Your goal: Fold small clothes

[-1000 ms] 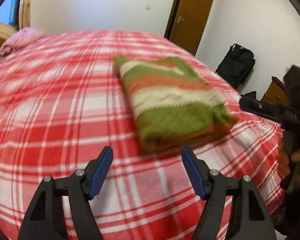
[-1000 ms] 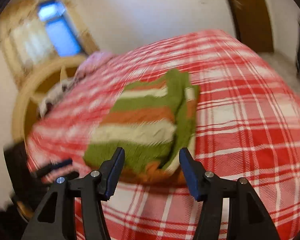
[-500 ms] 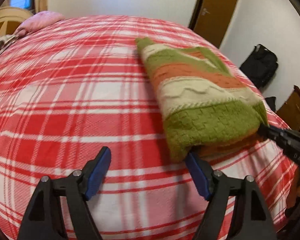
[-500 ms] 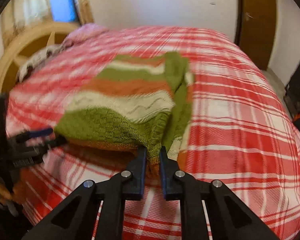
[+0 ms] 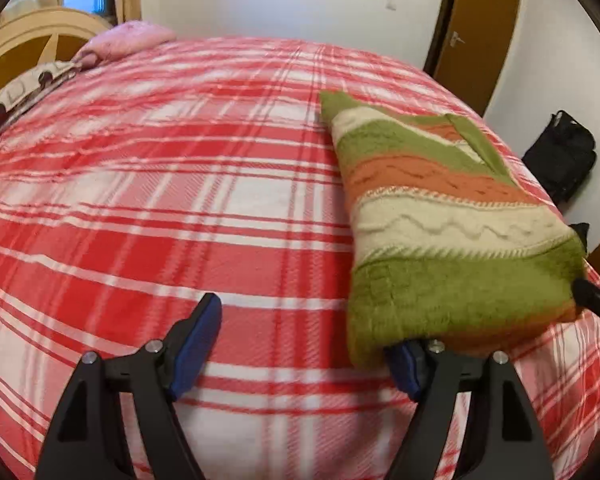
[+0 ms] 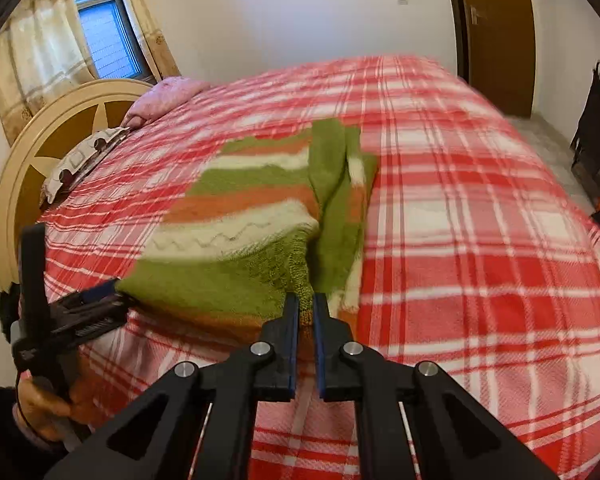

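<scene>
Right tool (image 6: 306,308) pinched tight on sweater (image 6: 236,240) hem | left tool (image 5: 300,344) wide apart (one finger under corner)

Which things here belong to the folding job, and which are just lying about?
In the job:
striped sweater
right tongs, shut on its near corner
left tongs, open at its other near corner
plaid bed cover

Lying about:
pink pillow
black bag
patterned cushion
</scene>
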Demonstrator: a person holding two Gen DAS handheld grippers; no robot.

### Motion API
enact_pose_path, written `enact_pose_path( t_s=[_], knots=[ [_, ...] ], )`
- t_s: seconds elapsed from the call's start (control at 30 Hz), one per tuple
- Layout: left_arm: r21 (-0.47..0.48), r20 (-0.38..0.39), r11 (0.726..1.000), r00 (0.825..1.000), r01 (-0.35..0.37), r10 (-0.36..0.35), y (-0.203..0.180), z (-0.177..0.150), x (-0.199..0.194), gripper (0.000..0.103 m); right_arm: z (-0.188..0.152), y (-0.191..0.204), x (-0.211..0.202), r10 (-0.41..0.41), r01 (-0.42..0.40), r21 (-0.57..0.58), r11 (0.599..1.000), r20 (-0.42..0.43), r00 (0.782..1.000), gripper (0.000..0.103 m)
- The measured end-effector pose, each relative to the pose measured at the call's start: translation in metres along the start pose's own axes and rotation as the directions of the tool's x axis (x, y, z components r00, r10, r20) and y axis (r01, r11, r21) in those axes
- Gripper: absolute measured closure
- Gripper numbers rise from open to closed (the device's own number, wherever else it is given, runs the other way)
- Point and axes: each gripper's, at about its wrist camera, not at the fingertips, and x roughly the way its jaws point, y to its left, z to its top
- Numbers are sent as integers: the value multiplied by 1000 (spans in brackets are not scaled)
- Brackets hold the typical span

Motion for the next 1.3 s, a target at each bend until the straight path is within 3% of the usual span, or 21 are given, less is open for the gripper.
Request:
enact_pose_path(
  t_s=[0.27, 0.37, 0.43, 0.53, 0.63, 0.73, 0.93, 1.03, 1.07, 1.1, 1.13, 1.17, 1.3],
  knots=[
    [84, 9, 996, 1000, -14, 13, -3, -9, 7, 22, -15, 2, 17, -42, 41, -9, 999, -42, 998, 97],
    [92, 20, 996, 1000, -7, 5, -2, -10, 6, 21, -6, 0, 3, 13, -13, 0, 1000, -19, 1000, 97],
    [96, 34, 995, 999, -10, 7, -3, -12, 4, 18, 10, -1, -16, 37, -38, 14, 999, 57, 998, 94],
    [75, 46, 997, 999, -24, 20, -2, -13, 6, 13, 39, 4, -23, -1, 3, -16, 1000, 120, 993, 94],
    [69, 49, 997, 998, -33, 30, -2, -13, 8, 9, 77, 5, 2, -24, 29, -49, 998, 110, 994, 94],
    [65, 52, 997, 998, -34, 30, -1, -14, 9, 8, 102, -6, 35, -39, 38, 14, 999, 61, 997, 94],
    [61, 56, 998, 998, -32, 29, 0, -14, 11, 4, 128, -12, 73, -18, 16, 32, 999, 70, 997, 94],
    [59, 63, 997, 997, -39, 35, -2, -15, 11, 1, 140, -12, 87, -59, 58, 12, 998, 58, 997, 93],
    [59, 64, 997, 997, -41, 38, -2, -15, 12, 0, 144, -12, 92, -67, 67, 6, 998, 57, 996, 92],
    [58, 64, 998, 997, -41, 37, -2, -15, 12, 0, 146, -13, 95, -66, 66, 3, 998, 53, 996, 79],
    [57, 63, 998, 997, -39, 35, -3, -15, 13, 0, 149, -13, 100, -59, 59, -3, 998, 46, 997, 60],
    [56, 63, 998, 997, -37, 34, -2, -15, 13, 0, 148, -13, 103, -66, 66, -10, 998, 45, 997, 54],
    [56, 66, 998, 997, -33, 29, -3, -15, 13, 0, 152, -9, 117, -116, 118, -53, 992, 37, 993, 52]
  ],
)
